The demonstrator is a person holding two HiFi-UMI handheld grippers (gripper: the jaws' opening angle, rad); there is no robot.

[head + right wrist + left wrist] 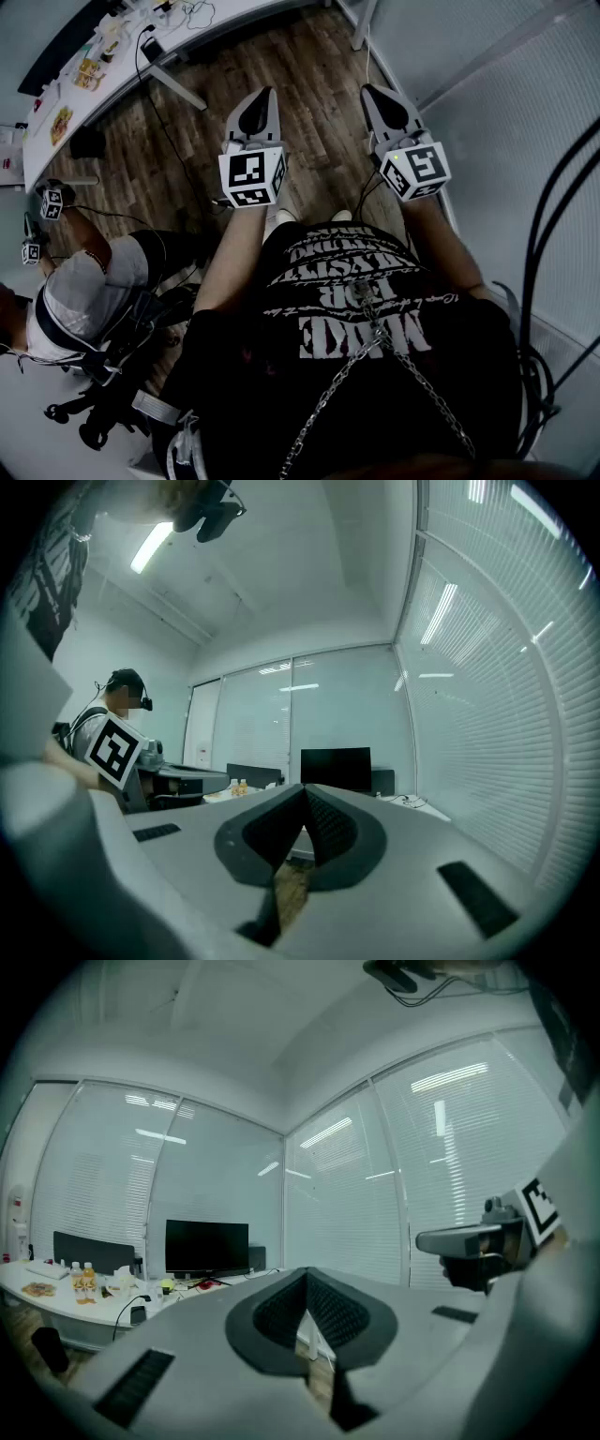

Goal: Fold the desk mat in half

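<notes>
Apparently the fold has not begun: no desk mat shows in any view. The left gripper (265, 94) and right gripper (368, 91) are both clenched on nothing and held level above a wooden floor (309, 131). No container is near. Two small bottles (82, 1275) stand on a distant white desk (52, 1302); their contents look orange but are too small to be sure of.

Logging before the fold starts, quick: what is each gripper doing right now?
Left gripper: jaws closed, holding nothing.
Right gripper: jaws closed, holding nothing.
</notes>
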